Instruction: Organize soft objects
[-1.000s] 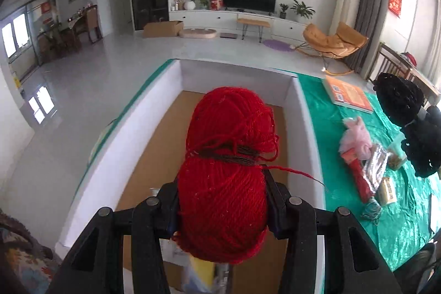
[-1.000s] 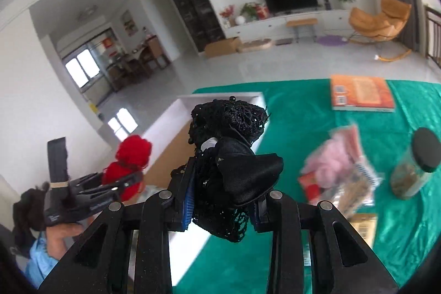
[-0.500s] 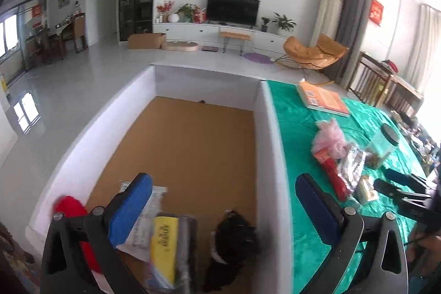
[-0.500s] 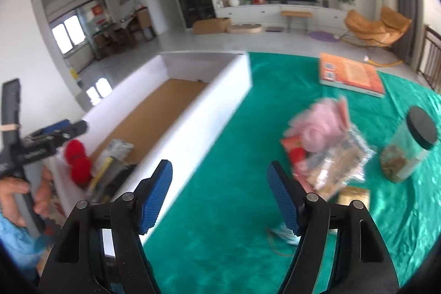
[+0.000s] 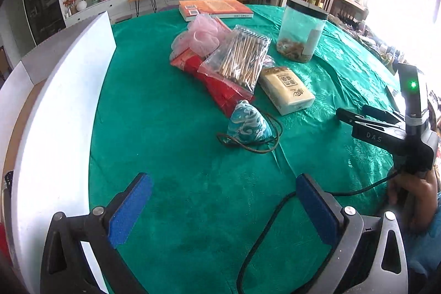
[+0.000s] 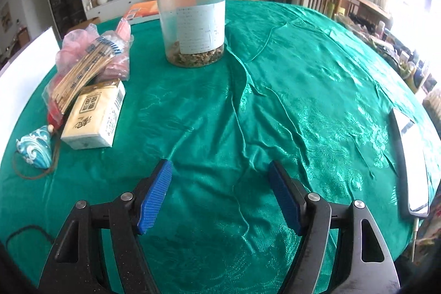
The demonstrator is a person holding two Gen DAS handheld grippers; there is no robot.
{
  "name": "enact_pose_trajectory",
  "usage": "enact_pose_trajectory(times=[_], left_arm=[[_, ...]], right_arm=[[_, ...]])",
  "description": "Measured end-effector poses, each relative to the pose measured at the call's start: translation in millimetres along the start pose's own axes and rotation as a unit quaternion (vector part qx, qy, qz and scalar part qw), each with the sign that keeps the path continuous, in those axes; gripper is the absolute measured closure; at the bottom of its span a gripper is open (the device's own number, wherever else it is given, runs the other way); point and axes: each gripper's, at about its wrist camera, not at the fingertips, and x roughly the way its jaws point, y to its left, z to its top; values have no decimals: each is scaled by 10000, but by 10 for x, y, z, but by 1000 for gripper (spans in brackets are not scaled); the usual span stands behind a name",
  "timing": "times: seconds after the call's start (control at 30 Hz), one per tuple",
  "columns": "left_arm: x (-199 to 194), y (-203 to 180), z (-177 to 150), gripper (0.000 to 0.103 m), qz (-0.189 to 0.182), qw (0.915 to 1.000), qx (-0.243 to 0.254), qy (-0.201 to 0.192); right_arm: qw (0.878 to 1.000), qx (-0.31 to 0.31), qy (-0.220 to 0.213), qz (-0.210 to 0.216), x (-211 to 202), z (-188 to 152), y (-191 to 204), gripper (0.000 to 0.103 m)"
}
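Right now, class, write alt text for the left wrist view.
Open blue-padded jaws of the left gripper hang empty over a green tablecloth. Ahead lie a blue patterned pouch, a bag of sticks and a jar; a white box wall runs left.

We see a green cloth (image 6: 275, 90) with a faint woven sheen. On it our pouch (image 5: 248, 126) is teal with white wave swirls and a brown cord (image 5: 271, 128). The tissue pack (image 5: 286, 90) is cream with dark print. A clear bag (image 5: 242, 57) holds tan sticks over a red packet (image 5: 217, 87) and pink mesh (image 5: 201, 37). The jar (image 6: 193, 18) is clear, black-lidded, pale-labelled. The book (image 5: 215, 8) is orange, the box (image 5: 69, 90) white, our pads (image 6: 155, 194) blue.
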Motion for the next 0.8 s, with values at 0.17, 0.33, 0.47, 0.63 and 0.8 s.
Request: enact_pose_trajectory(times=[0.17,0.33,0.47,0.63,0.8], left_arm=[[267,66,-2,0,90,10000,9,38],[509,77,14,0,304,9992,228,91],[541,138,-5,0,266,9995,177,60],[560,148,14,0,278,9995,173,-14],[564,142,26,0,295,9994,151,-44]], right_arm=[[10000,-19,-40,84,38,17,9,18],[9999,-26,-58,86,16,-8,28,18],[9999,-36,-73,92,-6,-37,52,18],[9999,-34,-74,91,-6,-43,54,18],[9999,-36,-72,93,-4,-42,53,17]])
